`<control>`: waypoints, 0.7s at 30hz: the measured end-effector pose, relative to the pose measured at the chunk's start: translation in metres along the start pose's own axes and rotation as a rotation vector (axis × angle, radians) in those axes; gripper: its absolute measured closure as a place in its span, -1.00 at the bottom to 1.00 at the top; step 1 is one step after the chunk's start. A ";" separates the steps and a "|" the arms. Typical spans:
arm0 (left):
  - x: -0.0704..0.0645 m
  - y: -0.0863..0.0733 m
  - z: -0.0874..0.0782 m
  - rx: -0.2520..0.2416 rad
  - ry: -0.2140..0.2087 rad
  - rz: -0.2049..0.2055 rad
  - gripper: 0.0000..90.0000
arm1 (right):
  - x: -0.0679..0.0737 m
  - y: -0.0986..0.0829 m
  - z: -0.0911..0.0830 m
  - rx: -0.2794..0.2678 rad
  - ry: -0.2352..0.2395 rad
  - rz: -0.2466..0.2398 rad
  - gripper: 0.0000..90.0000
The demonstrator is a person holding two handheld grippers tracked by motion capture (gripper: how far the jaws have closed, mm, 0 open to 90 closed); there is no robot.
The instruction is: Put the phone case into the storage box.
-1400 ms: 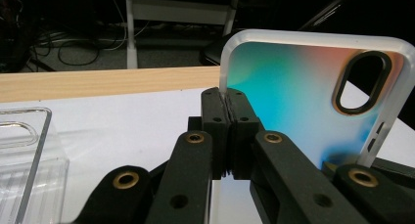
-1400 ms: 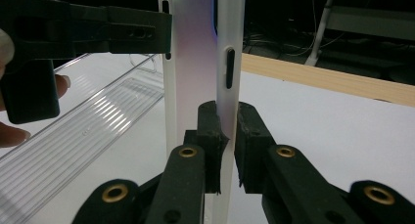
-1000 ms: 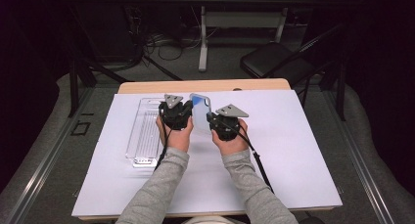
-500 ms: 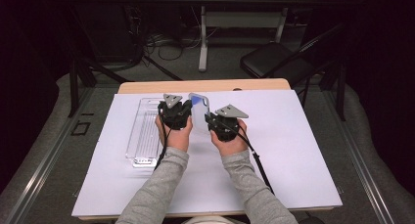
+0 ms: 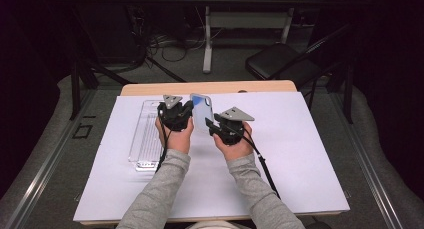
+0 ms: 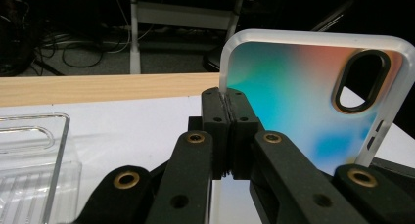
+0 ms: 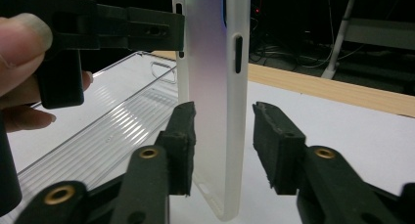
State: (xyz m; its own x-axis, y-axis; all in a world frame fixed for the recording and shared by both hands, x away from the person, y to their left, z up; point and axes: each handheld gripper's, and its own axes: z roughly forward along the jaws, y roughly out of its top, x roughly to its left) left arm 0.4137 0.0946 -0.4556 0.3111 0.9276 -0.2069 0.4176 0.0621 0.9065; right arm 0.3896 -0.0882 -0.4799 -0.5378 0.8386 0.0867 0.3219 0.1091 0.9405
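A phone case (image 5: 202, 111), frosted white at the rim with a blue, teal and orange back, stands upright above the white sheet. My left gripper (image 5: 189, 109) is shut on its edge; in the left gripper view the jaws (image 6: 226, 99) pinch the rim of the case (image 6: 303, 101), and the camera cut-out shows at the upper right. My right gripper (image 5: 212, 124) is open. In the right gripper view its two jaws (image 7: 222, 116) stand either side of the case's lower edge (image 7: 210, 87), the left pad close to it and the right pad apart.
A clear ribbed plastic tray (image 5: 145, 134) lies on the white sheet (image 5: 300, 154) left of my hands, seen also as the tray (image 6: 29, 150) and the tray (image 7: 112, 126). The wooden table edge (image 5: 250, 86) runs behind. A dark chair (image 5: 282, 64) stands beyond.
Very little differs: the right hand has edged slightly left beside the case. The left gripper keeps its hold on the case.
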 end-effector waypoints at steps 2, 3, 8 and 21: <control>0.002 0.001 -0.001 -0.003 0.004 0.001 0.97 | 0.000 0.000 0.000 -0.007 0.005 0.002 0.24; 0.003 0.002 -0.001 -0.001 0.004 -0.004 0.97 | 0.000 0.000 0.000 -0.009 0.004 -0.001 0.22; 0.010 0.007 -0.004 -0.008 0.007 -0.001 0.97 | -0.001 0.001 -0.001 -0.019 0.017 -0.010 0.08; 0.037 0.028 -0.019 -0.039 0.059 -0.017 0.97 | -0.001 0.001 -0.003 -0.008 0.028 -0.055 -0.03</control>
State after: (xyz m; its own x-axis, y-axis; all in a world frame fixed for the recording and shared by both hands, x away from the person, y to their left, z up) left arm 0.4204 0.1381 -0.4307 0.2531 0.9462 -0.2016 0.3882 0.0916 0.9170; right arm 0.3886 -0.0907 -0.4777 -0.5759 0.8164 0.0440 0.2850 0.1500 0.9467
